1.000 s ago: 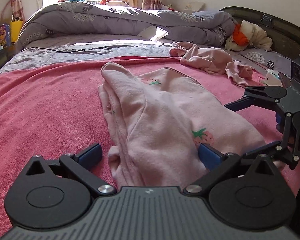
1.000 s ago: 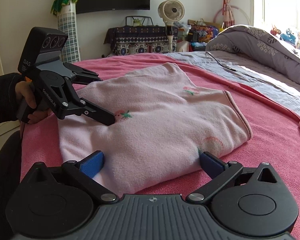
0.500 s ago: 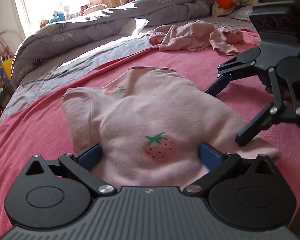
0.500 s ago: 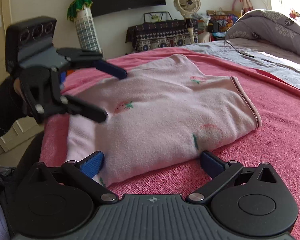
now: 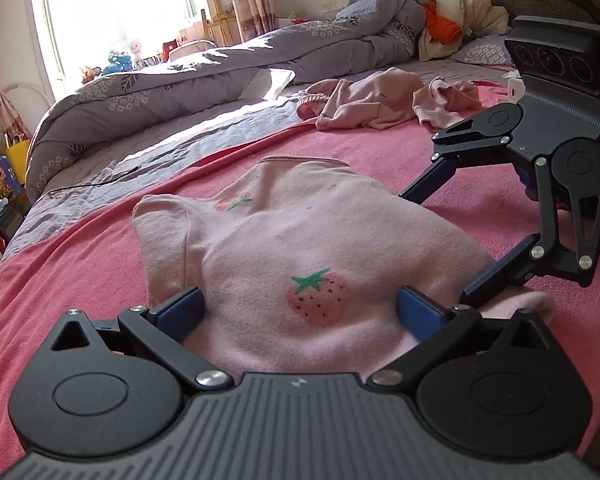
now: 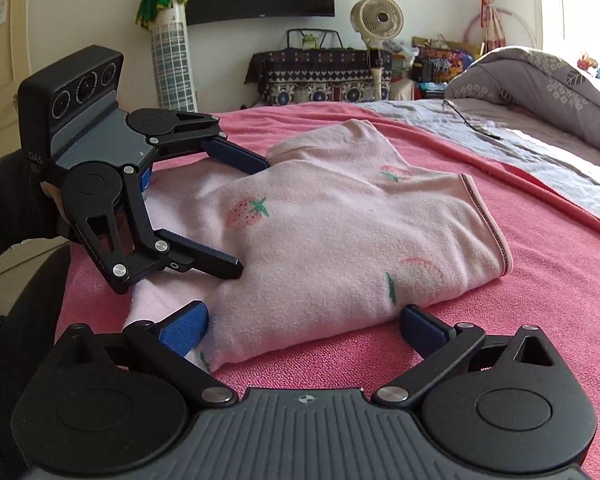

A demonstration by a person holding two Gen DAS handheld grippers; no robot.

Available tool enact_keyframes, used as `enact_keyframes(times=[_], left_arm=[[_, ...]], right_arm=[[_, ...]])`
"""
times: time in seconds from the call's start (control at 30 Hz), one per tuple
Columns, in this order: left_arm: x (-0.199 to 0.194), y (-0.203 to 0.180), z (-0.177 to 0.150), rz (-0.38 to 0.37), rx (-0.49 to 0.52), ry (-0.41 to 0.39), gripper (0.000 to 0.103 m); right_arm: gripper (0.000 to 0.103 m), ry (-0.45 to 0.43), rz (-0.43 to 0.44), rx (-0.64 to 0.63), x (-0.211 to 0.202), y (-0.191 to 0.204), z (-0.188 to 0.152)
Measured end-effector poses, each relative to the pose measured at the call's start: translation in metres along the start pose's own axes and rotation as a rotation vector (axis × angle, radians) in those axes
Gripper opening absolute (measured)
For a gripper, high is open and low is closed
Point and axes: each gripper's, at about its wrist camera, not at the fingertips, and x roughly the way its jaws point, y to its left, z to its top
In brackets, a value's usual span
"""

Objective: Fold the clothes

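Note:
A folded pink top with strawberry prints [image 5: 300, 236] lies on the pink bed cover [image 5: 80, 280]. My left gripper [image 5: 300, 312] is open at the top's near edge, and the cloth bulges between its blue pads [image 5: 180, 314]. In the right wrist view the same top [image 6: 340, 232] lies flat. My right gripper [image 6: 306, 326] is open astride its near folded edge. The left gripper [image 6: 250, 218] shows there turned on its side, with one finger over the cloth and one low against it. The right gripper [image 5: 436, 244] appears in the left wrist view at the top's right side, also open.
Crumpled pink clothes [image 5: 380, 100] lie further up the bed, below a grey duvet [image 5: 220, 64]. Orange and cream clothing [image 5: 452, 20] sits by the headboard. A dark sleeve [image 6: 4, 208] holds the left gripper. A fan [image 6: 378, 20] and a patterned bag [image 6: 320, 76] stand beyond the bed edge.
The left gripper swung round from the top's side to its strawberry end and rolled onto its side. The right gripper shifted slightly. The top lies flatter. Both stayed open.

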Motion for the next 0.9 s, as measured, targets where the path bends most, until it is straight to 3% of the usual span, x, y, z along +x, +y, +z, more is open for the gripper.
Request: enact_keyframes(times=[0.13, 0.2, 0.3, 0.37, 0.43, 0.47, 0.5, 0.9], left_arm=[[-0.023, 0.009, 0.015, -0.077, 0.084, 0.01, 0.103], [-0.029, 0.015, 0.019, -0.129, 0.131, 0.008, 0.103], [0.01, 0.016, 0.014, -0.099, 0.107, 0.207, 0.103], [0.009, 0.015, 0.007, -0.084, 0.067, 0.152, 0.103], [0.009, 0.009, 0.005, -0.055, 0.083, 0.156, 0.103], [0.008, 0.007, 0.005, -0.045, 0.08, 0.149, 0.103], [0.009, 0.006, 0.004, -0.037, 0.083, 0.149, 0.103], [0.008, 0.008, 0.005, -0.051, 0.098, 0.135, 0.103]], right_arm=[[0.103, 0.026, 0.061, -0.002, -0.004, -0.007, 0.017], [0.103, -0.004, 0.068, -0.041, -0.009, -0.01, 0.033], [0.103, -0.035, 0.079, -0.127, -0.003, -0.015, 0.058], [0.103, 0.035, 0.128, -0.194, 0.021, -0.018, 0.063], [0.103, 0.122, 0.215, -0.206, 0.054, -0.024, 0.048], [0.103, 0.004, 0.246, -0.162, 0.054, -0.03, 0.035], [0.103, -0.014, 0.245, -0.162, 0.054, -0.03, 0.032], [0.103, -0.036, 0.18, -0.249, 0.048, -0.013, 0.029]])
